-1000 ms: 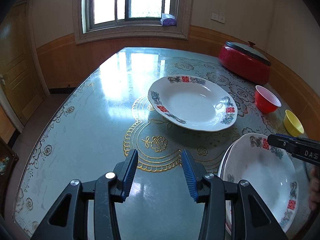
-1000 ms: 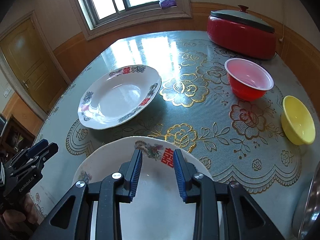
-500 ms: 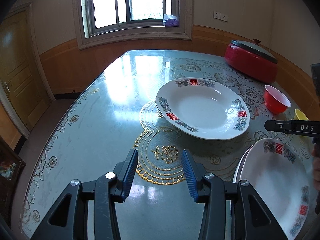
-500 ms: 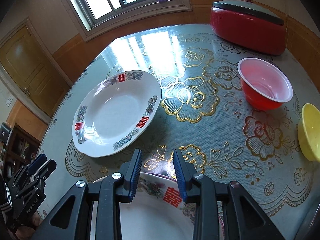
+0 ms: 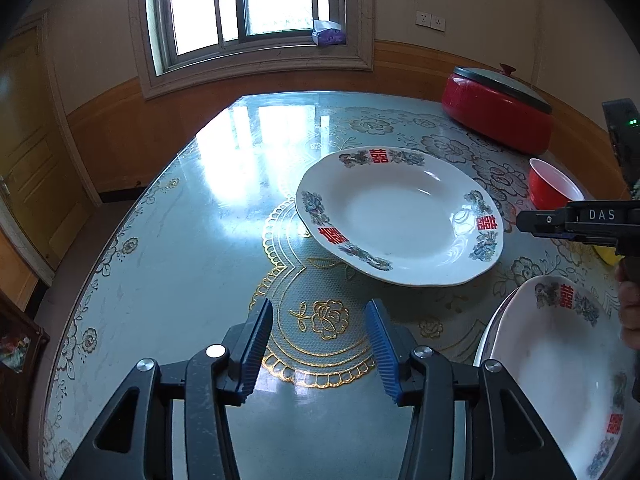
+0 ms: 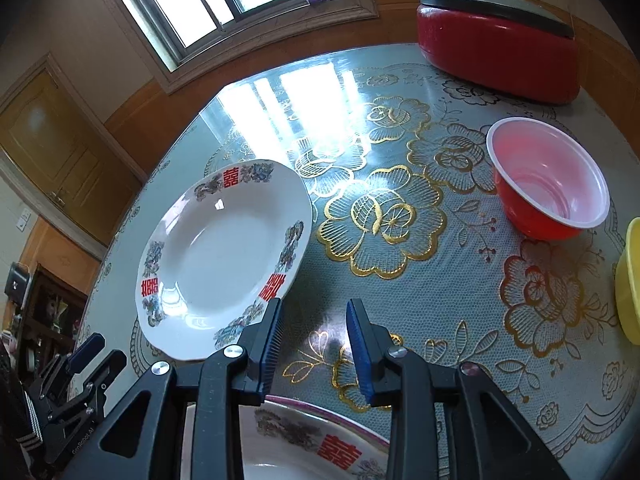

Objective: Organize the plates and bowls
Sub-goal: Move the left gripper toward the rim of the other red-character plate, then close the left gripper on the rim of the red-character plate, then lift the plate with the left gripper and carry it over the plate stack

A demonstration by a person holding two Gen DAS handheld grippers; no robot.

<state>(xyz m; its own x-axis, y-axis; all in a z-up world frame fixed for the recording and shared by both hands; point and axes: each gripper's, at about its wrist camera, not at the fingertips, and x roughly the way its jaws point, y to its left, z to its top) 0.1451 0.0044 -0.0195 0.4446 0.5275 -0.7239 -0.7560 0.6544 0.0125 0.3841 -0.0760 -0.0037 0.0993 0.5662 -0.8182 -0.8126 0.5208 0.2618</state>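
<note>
Where plate (image 5: 400, 216) ends, bare table (image 5: 180, 240).

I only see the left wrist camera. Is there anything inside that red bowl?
Observer: No. The right wrist view looks down into the red bowl, and it is empty.
Child: Is there another bowl near it?
Observer: Yes, a yellow bowl sits to the right of the red one and does not touch it.
Child: Is the right tool holding anything?
Observer: No. It is open with nothing between its pads, above the bare tablecloth.
</note>
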